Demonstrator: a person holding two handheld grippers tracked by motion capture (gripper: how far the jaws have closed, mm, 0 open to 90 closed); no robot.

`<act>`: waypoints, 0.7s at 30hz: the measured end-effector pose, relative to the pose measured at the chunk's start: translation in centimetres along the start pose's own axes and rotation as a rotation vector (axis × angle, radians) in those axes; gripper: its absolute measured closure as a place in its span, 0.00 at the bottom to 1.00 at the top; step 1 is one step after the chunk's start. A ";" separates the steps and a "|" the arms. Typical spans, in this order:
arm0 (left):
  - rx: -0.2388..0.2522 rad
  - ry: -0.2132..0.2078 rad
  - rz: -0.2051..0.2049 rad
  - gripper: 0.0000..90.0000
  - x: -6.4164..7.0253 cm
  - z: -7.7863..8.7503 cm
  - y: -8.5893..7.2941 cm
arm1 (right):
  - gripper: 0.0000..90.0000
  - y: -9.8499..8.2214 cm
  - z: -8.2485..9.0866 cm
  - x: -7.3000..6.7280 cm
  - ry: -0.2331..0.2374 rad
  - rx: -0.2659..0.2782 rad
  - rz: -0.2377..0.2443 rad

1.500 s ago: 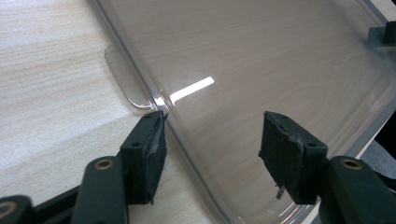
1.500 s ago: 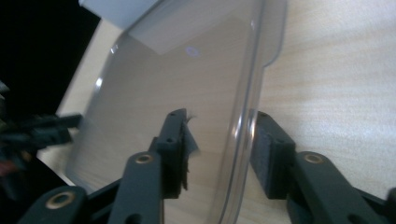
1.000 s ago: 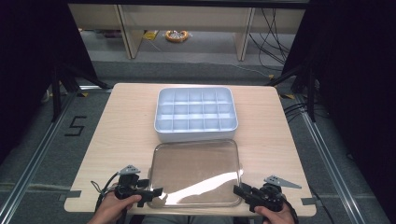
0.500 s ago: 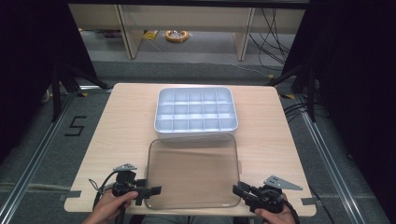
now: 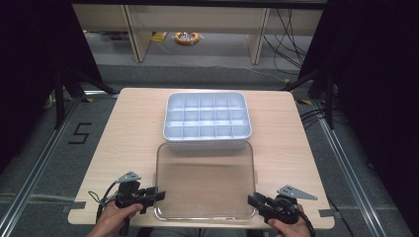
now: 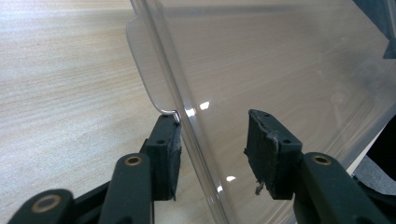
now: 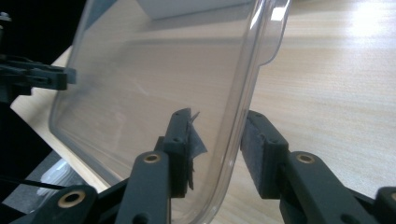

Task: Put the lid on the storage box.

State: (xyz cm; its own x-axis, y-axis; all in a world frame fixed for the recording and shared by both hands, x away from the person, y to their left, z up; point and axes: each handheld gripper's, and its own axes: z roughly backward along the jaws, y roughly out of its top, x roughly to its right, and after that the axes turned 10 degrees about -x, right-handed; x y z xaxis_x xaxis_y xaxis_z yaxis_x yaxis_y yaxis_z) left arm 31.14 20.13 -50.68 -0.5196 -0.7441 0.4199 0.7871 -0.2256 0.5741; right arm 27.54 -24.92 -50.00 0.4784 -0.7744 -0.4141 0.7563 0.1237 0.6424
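Note:
A clear plastic lid (image 5: pixel 205 182) lies at the near middle of the wooden table (image 5: pixel 123 128), just in front of a white compartment box (image 5: pixel 206 116). My left gripper (image 5: pixel 159 195) is at the lid's near left corner. Its jaws have just been closing with the lid's rim between them, and in the left gripper view (image 6: pixel 212 126) the pads bracket that rim (image 6: pixel 187 116). My right gripper (image 5: pixel 253 200) is shut on the near right corner, and the rim (image 7: pixel 233 140) runs between its pads in the right gripper view (image 7: pixel 217 123).
The box's compartments look empty. Bare table lies to either side of lid and box. The near table edge runs right under both hands. Beyond the table are floor, shelving legs and cables. My left gripper (image 7: pixel 42 77) shows through the lid in the right gripper view.
The left jaws, wide apart before, have closed in on the lid's left edge. The lid has lost its glare and reaches slightly nearer the box. The right gripper has stayed put.

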 end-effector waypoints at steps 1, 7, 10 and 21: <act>0.004 -0.001 -0.004 0.62 0.1 0.1 0.0 | 0.72 -0.1 -0.1 -0.2 0.002 -0.015 -0.039; 0.018 0.028 -0.042 0.64 0.7 0.3 0.4 | 0.73 0.1 -0.2 0.1 -0.024 0.017 -0.017; 0.028 0.031 -0.049 0.64 0.8 0.6 0.7 | 0.72 0.4 0.0 -0.1 -0.031 0.007 -0.036; 0.051 0.070 -0.078 0.64 0.8 0.7 2.6 | 0.72 2.4 -0.4 0.3 -0.054 0.048 0.005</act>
State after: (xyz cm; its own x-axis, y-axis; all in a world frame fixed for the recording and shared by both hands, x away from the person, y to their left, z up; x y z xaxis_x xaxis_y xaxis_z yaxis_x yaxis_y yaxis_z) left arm 32.50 19.38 -48.40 -0.5523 -0.7682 0.3237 0.7267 -0.2534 0.6386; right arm 29.64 -24.60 -48.85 0.4566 -0.8063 -0.3760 0.7309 0.0990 0.6753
